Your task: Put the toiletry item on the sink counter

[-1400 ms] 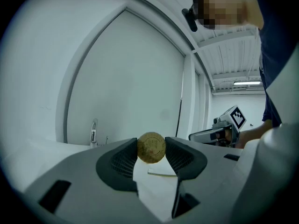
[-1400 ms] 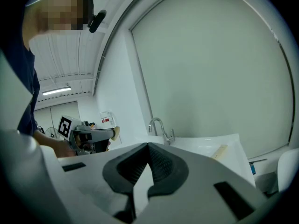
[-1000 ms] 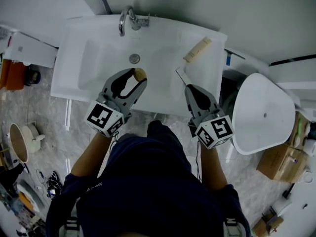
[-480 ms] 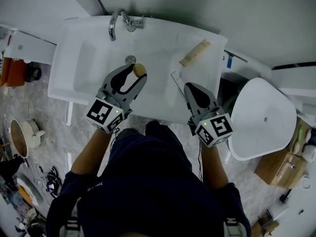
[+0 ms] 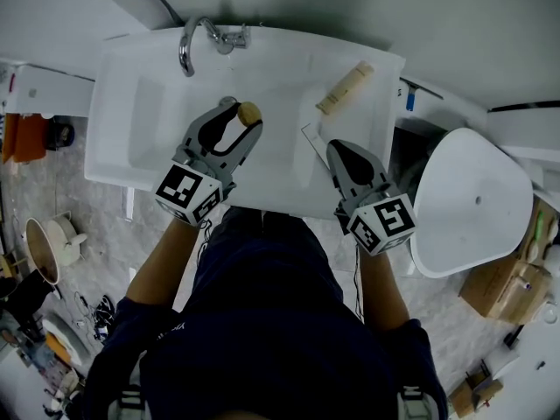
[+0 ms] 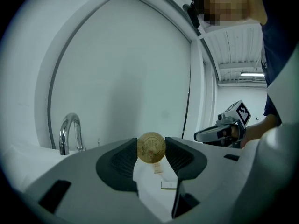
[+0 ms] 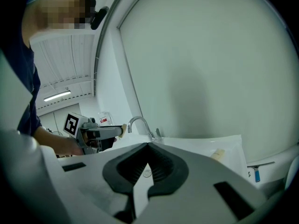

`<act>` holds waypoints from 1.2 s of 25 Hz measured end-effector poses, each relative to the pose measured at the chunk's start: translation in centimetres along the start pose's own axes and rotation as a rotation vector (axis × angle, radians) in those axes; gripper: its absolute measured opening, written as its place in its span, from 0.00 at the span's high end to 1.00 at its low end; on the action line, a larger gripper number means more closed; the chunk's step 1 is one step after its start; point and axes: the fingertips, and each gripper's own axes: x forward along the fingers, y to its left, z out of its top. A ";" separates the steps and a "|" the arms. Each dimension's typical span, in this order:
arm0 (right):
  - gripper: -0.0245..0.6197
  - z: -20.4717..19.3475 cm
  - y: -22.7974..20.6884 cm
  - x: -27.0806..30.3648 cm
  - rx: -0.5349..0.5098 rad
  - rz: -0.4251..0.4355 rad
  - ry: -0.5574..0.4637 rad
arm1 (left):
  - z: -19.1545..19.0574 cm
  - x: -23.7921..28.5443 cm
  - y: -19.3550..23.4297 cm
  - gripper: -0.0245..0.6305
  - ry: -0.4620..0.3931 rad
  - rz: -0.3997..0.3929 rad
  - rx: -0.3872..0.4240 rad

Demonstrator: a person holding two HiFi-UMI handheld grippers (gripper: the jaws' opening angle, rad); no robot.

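Fingers [image 6: 122,161] of the left gripper [image 5: 244,116] pinch a small round tan disc with fine print on its face [image 6: 151,147], one dark ribbed pad pressing on each side of it, so the toiletry item is up in that grip and not lying on anything. From where I stand, the disc hangs over the bowl of the white ceramic sink [image 5: 157,112], on the near side of the curved chrome faucet [image 5: 194,38] and slightly to its right. The right gripper [image 7: 148,146] hovers at the sink's near right edge with its fingers [image 7: 125,166] pressed together at the tips, and nothing sits between them. Each gripper carries a cube with black and white square markers at the back, close to the person's hands. On the flat right side of the white desk [image 5: 376,116] that surrounds the bowl, a cream-coloured tube [image 5: 345,87] lies on its side at a slant, beyond the right gripper's tips and well apart from the disc. Right of the desk stands a white rounded toilet lid [image 5: 472,201], with a brown cardboard box [image 5: 499,287] on the floor beside it. The person in dark blue sleeves leans over the sink, both arms reaching forward, and the two grippers sit side by side with a clear gap between them.
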 end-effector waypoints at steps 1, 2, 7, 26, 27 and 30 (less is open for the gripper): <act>0.95 -0.1 -0.2 0.1 0.003 -0.005 0.003 | 0.0 0.4 0.2 0.65 0.003 -0.006 0.002; 0.95 -0.2 -0.4 0.3 0.006 -0.012 0.004 | -0.1 0.9 0.5 0.65 0.007 -0.013 0.005; 0.95 -0.2 -1.2 1.5 0.021 -0.048 -0.001 | -0.8 3.2 1.8 0.65 0.033 -0.062 0.016; 0.95 -1.3 -5.0 6.6 0.076 -0.155 0.036 | -5.0 12.5 6.3 0.65 0.154 -0.151 0.018; 0.95 -1.4 -5.3 6.8 0.078 -0.157 0.036 | -5.2 13.0 6.5 0.65 0.161 -0.152 0.019; 0.95 -1.7 -6.2 7.3 0.081 -0.161 0.036 | -5.8 14.2 7.1 0.65 0.179 -0.152 0.023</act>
